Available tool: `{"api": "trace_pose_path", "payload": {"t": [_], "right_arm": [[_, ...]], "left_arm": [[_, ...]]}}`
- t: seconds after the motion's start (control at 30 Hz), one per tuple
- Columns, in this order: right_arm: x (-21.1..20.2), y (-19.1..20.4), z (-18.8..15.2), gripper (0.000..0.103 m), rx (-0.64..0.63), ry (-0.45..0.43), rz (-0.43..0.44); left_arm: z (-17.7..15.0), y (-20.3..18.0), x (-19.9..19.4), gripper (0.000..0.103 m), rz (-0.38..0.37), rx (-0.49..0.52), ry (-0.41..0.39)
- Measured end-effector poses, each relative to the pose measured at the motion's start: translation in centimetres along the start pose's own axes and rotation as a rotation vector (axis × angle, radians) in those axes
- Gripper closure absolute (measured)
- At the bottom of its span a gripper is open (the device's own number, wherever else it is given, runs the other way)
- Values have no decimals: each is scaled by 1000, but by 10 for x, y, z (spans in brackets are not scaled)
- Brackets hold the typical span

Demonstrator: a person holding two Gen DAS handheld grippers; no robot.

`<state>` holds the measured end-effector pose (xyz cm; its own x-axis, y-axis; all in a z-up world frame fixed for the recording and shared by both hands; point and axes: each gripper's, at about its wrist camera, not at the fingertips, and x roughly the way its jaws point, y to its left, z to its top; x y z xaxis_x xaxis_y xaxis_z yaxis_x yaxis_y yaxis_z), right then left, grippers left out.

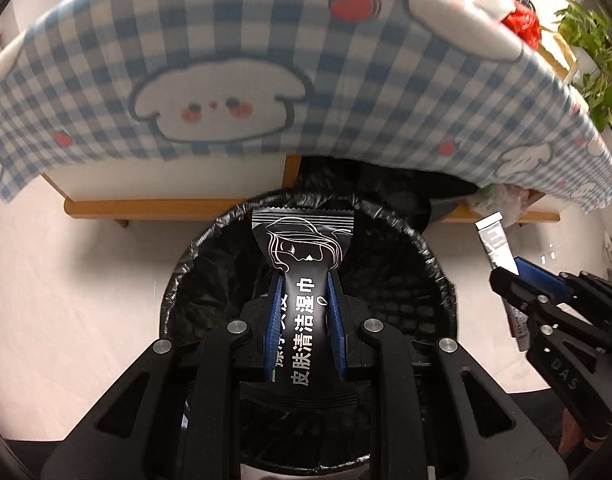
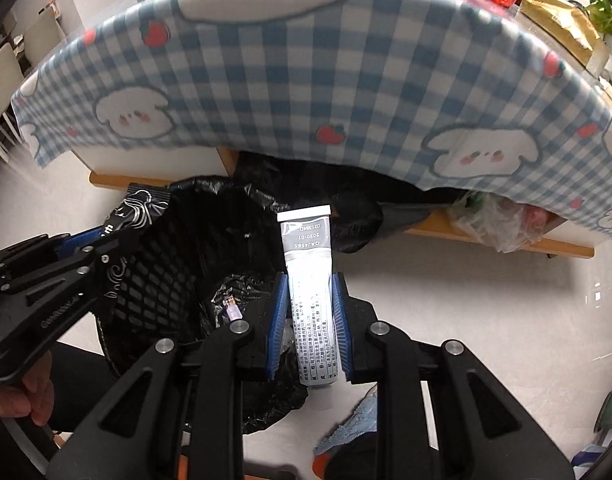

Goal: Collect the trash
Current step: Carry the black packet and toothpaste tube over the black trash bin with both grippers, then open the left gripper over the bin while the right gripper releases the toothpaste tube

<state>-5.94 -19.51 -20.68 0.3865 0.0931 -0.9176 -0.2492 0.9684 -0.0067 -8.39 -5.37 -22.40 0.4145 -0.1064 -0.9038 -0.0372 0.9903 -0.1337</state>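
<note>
White floor under a checked tablecloth (image 1: 306, 40); left gripper (image 1: 306, 280) clamps wet-wipe packet (image 1: 302, 248), right gripper (image 2: 307, 280) clamps tube (image 2: 309, 280).

Both grippers point steeply downward, side by side. The left gripper (image 1: 304, 292) has its blue pads pinched onto something flat; the right gripper (image 2: 307, 294) is likewise clamped. A hand (image 2: 24, 396), probably the left, grips the left gripper's handle.
</note>
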Motion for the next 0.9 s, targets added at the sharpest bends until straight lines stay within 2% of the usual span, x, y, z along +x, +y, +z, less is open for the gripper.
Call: {"api": "trace_pose_path", "payload": {"t": [0.33, 0.43, 0.5, 0.57, 0.6, 0.67, 0.9], "right_arm": [[10, -2, -4, 81, -6, 12, 5], [10, -2, -2, 81, -4, 6, 7], [10, -2, -1, 81, -3, 6, 7], [10, -1, 0, 81, -4, 4, 6], [9, -1, 1, 81, -4, 4, 7], [8, 3, 2, 81, -6, -1, 8], [6, 19, 12, 81, -12, -8, 20]], "left_arm": [[-7, -9, 22, 81, 7, 15, -4], [-7, -15, 24, 77, 7, 35, -5], [-7, -17, 24, 68, 17, 46, -12], [-6, -17, 23, 65, 7, 48, -15], [-5, -16, 22, 56, 6, 43, -15], [-4, -13, 19, 47, 1, 33, -22], [-1, 8, -7, 21, 31, 27, -65]]}}
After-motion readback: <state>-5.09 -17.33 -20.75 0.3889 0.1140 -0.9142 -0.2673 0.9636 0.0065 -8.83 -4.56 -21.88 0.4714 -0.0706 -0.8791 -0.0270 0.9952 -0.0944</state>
